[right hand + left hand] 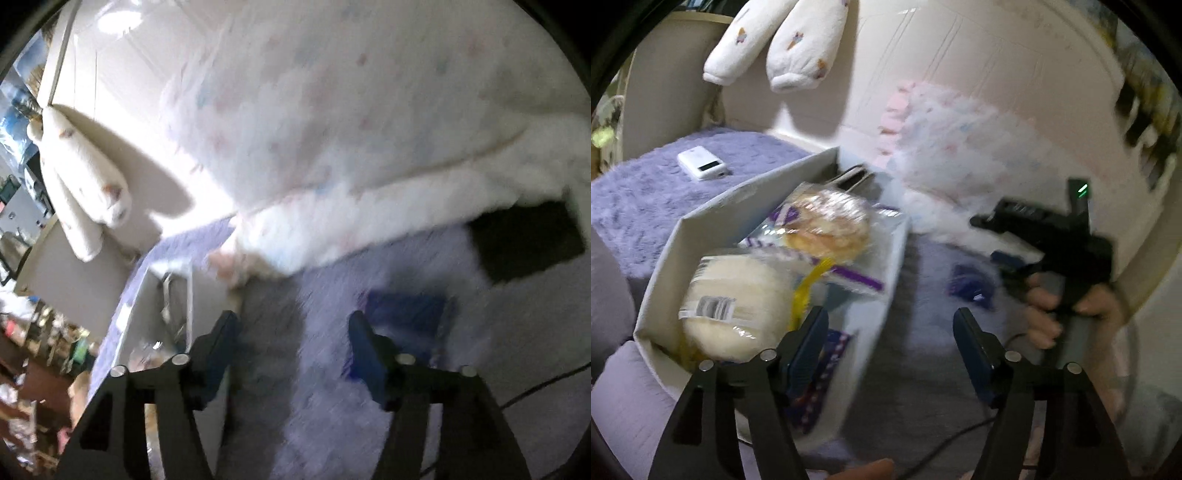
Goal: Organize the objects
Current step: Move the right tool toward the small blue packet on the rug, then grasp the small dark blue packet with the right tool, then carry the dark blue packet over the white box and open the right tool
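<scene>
A white cardboard box (701, 214) sits on a purple fuzzy blanket and holds a wrapped white bun (735, 306), a wrapped golden pastry (831, 229) and purple-striped packets. My left gripper (890, 332) is open and empty, just right of the box's near end. A small dark blue packet (971, 284) lies on the blanket right of the box; it shows blurred in the right wrist view (406, 310). My right gripper (291, 339) is open and empty above the blanket, left of that packet. In the left wrist view it is the black tool (1052, 240) in a hand.
A white power bank (703, 163) lies on the blanket behind the box. A white patterned quilt (960, 147) is bunched at the back, by the wall. White plush sleeves (783, 48) hang above. A dark flat object (528, 243) lies at the right. A black cable (942, 450) runs in front.
</scene>
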{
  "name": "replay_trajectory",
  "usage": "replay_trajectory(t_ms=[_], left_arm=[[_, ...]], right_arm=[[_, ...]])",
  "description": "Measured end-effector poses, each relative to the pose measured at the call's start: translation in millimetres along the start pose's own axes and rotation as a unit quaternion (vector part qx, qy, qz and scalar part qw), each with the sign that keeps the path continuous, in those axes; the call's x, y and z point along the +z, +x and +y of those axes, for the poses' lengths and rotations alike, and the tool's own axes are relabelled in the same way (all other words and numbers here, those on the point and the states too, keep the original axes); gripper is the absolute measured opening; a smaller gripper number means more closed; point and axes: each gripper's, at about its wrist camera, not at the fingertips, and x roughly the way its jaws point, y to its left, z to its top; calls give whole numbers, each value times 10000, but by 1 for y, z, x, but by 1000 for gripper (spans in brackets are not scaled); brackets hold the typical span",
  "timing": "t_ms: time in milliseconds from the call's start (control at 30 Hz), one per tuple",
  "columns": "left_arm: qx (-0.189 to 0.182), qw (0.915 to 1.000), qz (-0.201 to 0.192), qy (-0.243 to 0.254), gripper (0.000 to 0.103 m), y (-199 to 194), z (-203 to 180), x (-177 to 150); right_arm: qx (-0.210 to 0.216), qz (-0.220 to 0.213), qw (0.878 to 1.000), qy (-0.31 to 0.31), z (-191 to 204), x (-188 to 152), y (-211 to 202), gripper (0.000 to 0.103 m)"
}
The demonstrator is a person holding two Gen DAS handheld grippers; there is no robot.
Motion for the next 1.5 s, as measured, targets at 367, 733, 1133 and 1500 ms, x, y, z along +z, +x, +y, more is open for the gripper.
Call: replay_trajectory(t_ms=[367, 733, 1133, 1500], left_arm=[[516, 9984, -41, 209, 73, 2, -10, -1], [615, 9980, 69, 107, 72, 6, -3, -1], [424, 9989, -133, -121, 72, -4, 1, 4], [992, 9898, -1013, -166, 58, -39, 1, 13]], right_arm=[[-2004, 761, 9765, -209, -22, -17, 59, 63], [-1996, 763, 9769, -101, -26, -18, 61, 40], [234, 117, 9991, -329, 35, -15, 1, 38], [3608, 437, 9215, -1373, 112, -39, -51, 39]])
